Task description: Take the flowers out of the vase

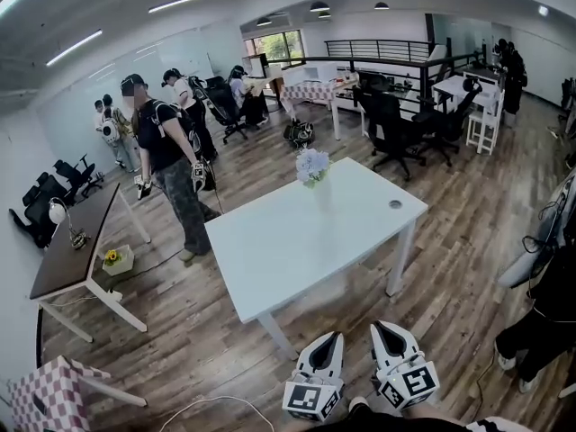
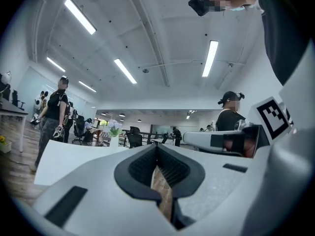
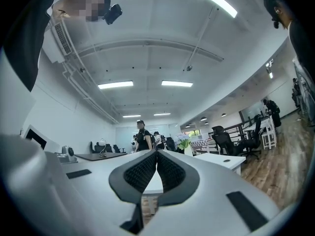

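A white vase (image 1: 317,189) with pale blue and white flowers (image 1: 312,165) stands near the far edge of a white table (image 1: 297,241). Both grippers are at the bottom of the head view, short of the table's near corner and pointing toward it. My left gripper (image 1: 336,336) is shut with nothing between its pads, and my right gripper (image 1: 379,327) is shut and empty too. The left gripper view has the flowers (image 2: 114,126) small and far beyond the shut left gripper (image 2: 157,147). In the right gripper view the flowers (image 3: 183,142) rise just right of the shut right gripper (image 3: 156,152).
A person in a black top (image 1: 166,151) stands at the table's left side, with other people behind. A dark desk (image 1: 76,241) with a lamp is at the left, black office chairs (image 1: 396,129) stand beyond the table, and a checkered table (image 1: 45,394) sits at the bottom left.
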Available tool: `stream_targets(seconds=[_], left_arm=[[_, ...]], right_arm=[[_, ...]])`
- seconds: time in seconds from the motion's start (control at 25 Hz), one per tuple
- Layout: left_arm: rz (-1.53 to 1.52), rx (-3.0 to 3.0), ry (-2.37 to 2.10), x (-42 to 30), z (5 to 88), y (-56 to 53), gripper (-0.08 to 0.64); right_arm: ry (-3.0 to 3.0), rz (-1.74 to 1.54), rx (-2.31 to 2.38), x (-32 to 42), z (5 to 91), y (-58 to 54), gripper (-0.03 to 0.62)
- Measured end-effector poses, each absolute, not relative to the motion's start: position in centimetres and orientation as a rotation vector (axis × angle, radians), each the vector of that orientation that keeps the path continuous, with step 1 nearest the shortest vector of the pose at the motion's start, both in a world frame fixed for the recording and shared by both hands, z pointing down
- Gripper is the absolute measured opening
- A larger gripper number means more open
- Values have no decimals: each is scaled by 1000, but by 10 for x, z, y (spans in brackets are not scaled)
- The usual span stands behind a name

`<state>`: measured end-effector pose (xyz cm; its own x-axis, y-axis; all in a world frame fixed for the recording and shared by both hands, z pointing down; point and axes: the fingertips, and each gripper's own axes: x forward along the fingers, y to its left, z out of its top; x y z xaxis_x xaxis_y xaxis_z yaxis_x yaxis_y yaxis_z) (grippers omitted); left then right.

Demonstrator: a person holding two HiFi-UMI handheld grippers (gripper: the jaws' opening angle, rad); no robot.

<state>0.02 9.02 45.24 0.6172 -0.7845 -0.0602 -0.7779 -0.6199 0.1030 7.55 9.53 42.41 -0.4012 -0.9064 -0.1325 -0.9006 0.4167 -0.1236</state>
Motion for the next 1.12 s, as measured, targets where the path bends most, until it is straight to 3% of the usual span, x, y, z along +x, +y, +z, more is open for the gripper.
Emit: stream_targets(seconds=[0.48, 1.12], left_arm=[[-160, 2771, -1387, 39, 451, 24, 5], [-128, 2716, -1429, 35, 455, -3, 5]], right_arm=[[2537, -62, -1553, 109, 432, 22, 18], [2611, -118, -1487, 99, 443, -10, 18]])
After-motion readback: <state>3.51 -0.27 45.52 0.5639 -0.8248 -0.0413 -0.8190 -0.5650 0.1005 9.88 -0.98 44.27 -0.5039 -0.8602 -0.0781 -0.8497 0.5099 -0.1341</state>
